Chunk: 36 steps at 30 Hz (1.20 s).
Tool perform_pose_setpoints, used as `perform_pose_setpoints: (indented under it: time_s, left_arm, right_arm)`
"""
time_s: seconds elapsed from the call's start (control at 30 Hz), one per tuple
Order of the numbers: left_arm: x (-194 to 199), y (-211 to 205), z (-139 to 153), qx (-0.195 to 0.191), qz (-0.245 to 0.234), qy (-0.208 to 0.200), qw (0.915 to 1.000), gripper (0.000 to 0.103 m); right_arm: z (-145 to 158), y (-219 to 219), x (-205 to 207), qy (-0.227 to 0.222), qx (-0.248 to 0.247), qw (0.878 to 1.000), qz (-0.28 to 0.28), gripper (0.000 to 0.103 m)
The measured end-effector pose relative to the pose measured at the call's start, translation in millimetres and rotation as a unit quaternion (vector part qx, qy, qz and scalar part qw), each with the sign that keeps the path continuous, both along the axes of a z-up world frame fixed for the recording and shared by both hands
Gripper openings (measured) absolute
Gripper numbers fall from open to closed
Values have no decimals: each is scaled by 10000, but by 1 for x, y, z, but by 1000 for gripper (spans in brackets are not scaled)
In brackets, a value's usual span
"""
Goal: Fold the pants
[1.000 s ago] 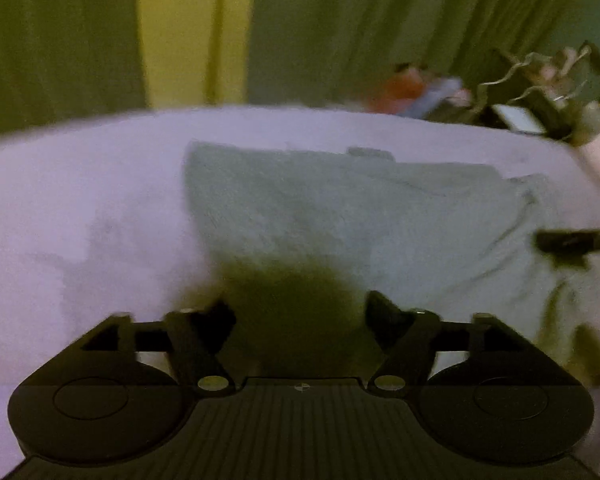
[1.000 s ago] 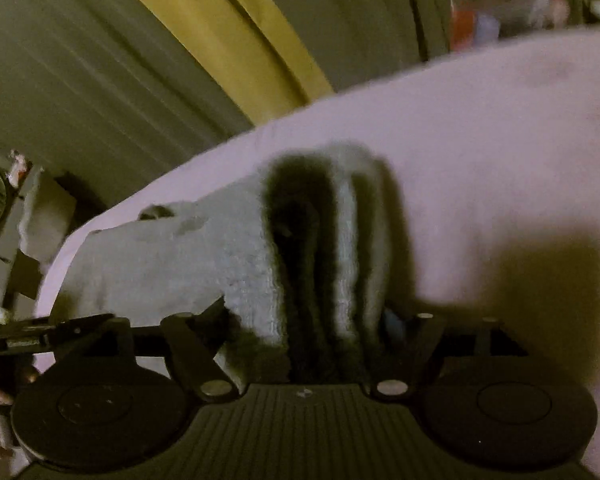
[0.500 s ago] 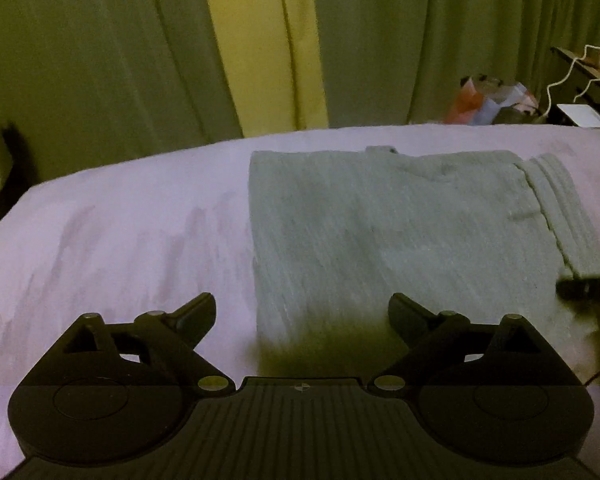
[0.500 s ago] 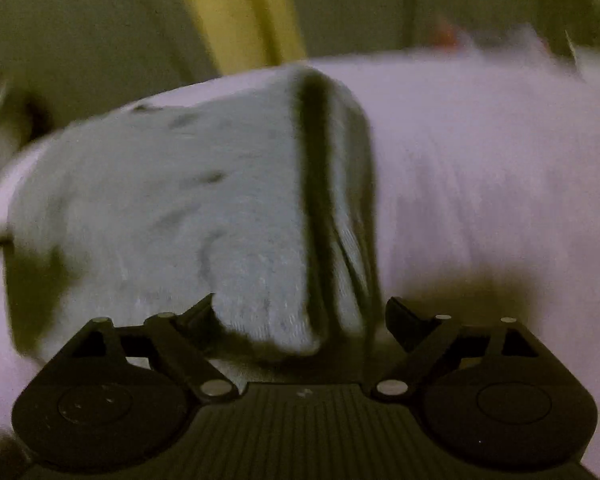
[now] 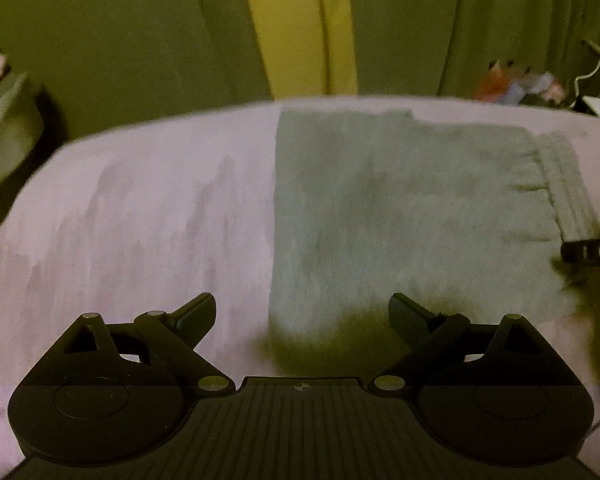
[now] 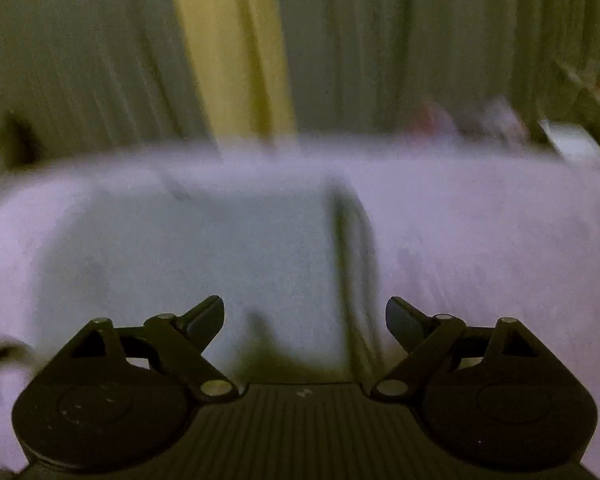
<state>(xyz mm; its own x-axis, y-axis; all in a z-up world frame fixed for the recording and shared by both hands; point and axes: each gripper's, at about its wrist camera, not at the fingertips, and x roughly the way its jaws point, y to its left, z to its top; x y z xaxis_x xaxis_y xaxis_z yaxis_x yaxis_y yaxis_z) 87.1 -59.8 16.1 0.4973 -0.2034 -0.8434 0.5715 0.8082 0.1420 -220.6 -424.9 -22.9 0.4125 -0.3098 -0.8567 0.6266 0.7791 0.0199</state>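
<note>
- Item: pants [image 5: 400, 208], grey-green knit, laid flat on the pale bed [image 5: 140, 220] as a folded rectangle; ribbed waistband [image 5: 566, 192] at the right end, a straight fold edge at the left.
- Position: at the middle to far part of the bed, in front of the curtains [image 5: 120, 32]; in the right wrist view the pants [image 6: 188, 256] are blurred, with a dark upright crease near their right edge.
- Left gripper [image 5: 302, 316]: jaws stood wide apart, nothing between them, just opened further; held above the near left corner of the pants.
- Right gripper [image 6: 304, 318]: jaws likewise wide, just opened, empty, over the near right part of the pants.
- Step judged: one fold laid down and let go.
- Next move judged: if a further fold is wanted, one short end is to be gripped at both corners and carried across to the other end, edges matched.
</note>
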Motion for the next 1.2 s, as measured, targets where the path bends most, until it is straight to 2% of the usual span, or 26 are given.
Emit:
perform_pose_setpoints:
  time_s: [0.03, 0.07, 0.1, 0.17, 0.23, 0.33, 0.47, 0.57, 0.67, 0.8, 1.2]
  left_arm:
    - [-1, 1, -2, -12, 24, 117, 9999, 97]
    - [-1, 2, -4, -22, 67, 214, 9997, 97]
    - [-1, 2, -6, 6, 144, 275, 9995, 97]
    - [0, 0, -7, 118, 295, 340, 9989, 97]
    - [-1, -2, -4, 116, 339, 387, 9986, 97]
    - [0, -2, 1, -14, 313, 564, 9979, 97]
    - [-2, -4, 4, 124, 369, 608, 9974, 97]
    - [-2, -7, 6, 215, 352, 565, 9975, 97]
    - [-4, -9, 9, 245, 331, 486, 9980, 97]
    - [-3, -11, 8, 282, 330, 503, 9978, 97]
    - [-2, -16, 5, 269, 298, 708, 9967, 97]
  right_arm:
    - [-17, -7, -3, 325, 188, 9991, -197, 86]
    - [-23, -9, -12, 205, 471, 9980, -362, 86]
    - [-21, -5, -18, 127, 497, 9980, -367, 86]
    - [3, 14, -17, 101, 262, 9996, -35, 89]
    - [24, 32, -13, 87, 257, 9991, 311, 103]
    - [45, 53, -6, 116, 223, 9975, 658, 103]
    - [43, 61, 8, 720, 313, 9944, 711, 103]
    - [43, 78, 16, 949, 127, 9933, 650, 103]
    - [42, 85, 16, 937, 270, 9931, 647, 103]
    - [46, 89, 17, 997, 33, 9927, 671, 103]
    - [43, 89, 15, 1033, 273, 9926, 570, 103]
